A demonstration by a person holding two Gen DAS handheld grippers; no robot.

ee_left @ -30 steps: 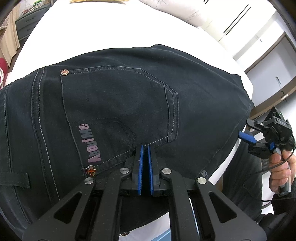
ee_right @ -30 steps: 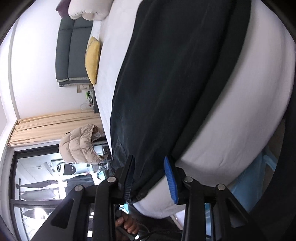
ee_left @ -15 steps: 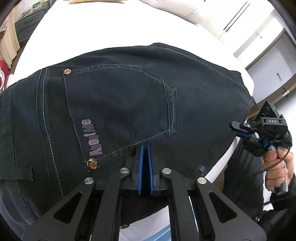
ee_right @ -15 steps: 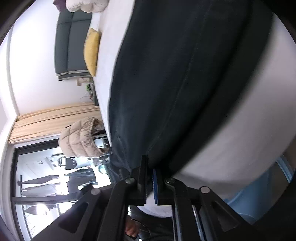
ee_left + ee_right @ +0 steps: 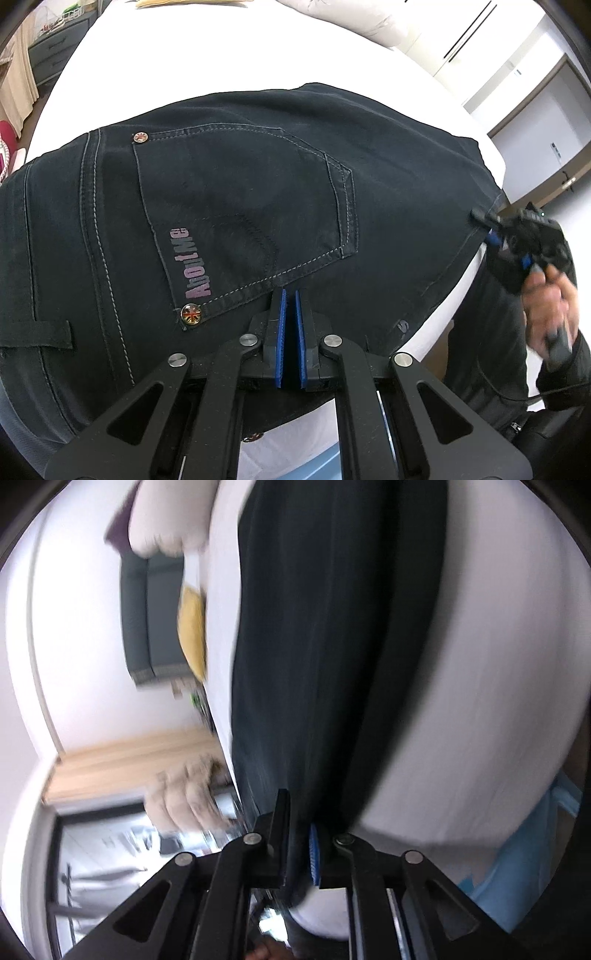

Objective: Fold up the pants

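The dark navy denim pants (image 5: 258, 206) lie flat on the white-sheeted bed (image 5: 221, 51), back pocket up, with the waistband toward the near edge and the legs running away across the mattress. The left gripper (image 5: 290, 332) rests low at the waistband just beside the pocket's lower corner, its blue pads drawn together with barely a slit between them; it appears to pinch the cloth edge there, probably to anchor that end while the other is lifted. The right gripper (image 5: 299, 845) sits at the bed's near edge further along the garment, where the dark fabric passes straight between its two fingers; its jaws are easing apart a little, yet the cloth sits pressed between the pads. The blur in that view suggests a hand in motion. Gripping both ends of one long edge looks like preparation for carrying that edge over to make the fold.
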